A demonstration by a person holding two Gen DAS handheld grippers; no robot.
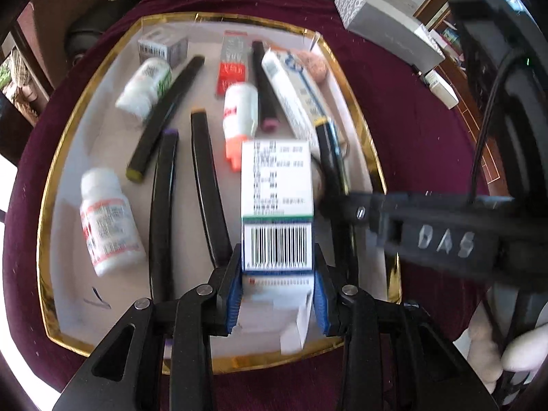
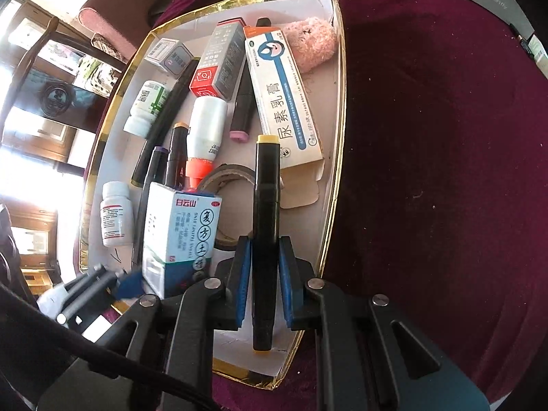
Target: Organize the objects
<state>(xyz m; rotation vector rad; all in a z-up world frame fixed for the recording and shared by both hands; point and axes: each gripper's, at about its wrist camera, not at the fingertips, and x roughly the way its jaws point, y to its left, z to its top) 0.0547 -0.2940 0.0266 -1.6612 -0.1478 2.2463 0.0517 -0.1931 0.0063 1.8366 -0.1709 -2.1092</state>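
Left gripper (image 1: 278,294): jaws clamped on the medicine box (image 1: 277,205), blue pads pressed on both its sides, barcode end nearest the camera, one flap open below.
Right gripper (image 2: 263,284): jaws clamped on the yellow-capped marker (image 2: 265,226) at mid-barrel, the pen pointing forward over the tray.
Medicine box position: held above the near part of the tray (image 1: 58,157), beside the right gripper.
Marker position: over the right half of the tray, just above a roll of tape (image 2: 229,178).
Tray: white inside, gold rim, resting on a dark red cloth (image 2: 428,171) that covers the worktop.
Tray contents, near: white bottle with red label (image 1: 109,222) at left; purple-capped marker (image 1: 164,205) and orange-capped marker (image 1: 205,185) lying side by side.
Tray contents, middle: glue bottle with orange tip (image 1: 238,116); olive-capped marker (image 1: 164,116); pink-capped marker (image 1: 263,85).
Tray contents, far: bottle with green label (image 1: 145,84); small grey box (image 1: 162,48); red and grey box (image 1: 233,65); long ointment box (image 2: 284,99); pink fluffy thing (image 2: 315,44) in the far corner.
Outside tray: grey carton (image 1: 387,24) on the cloth.
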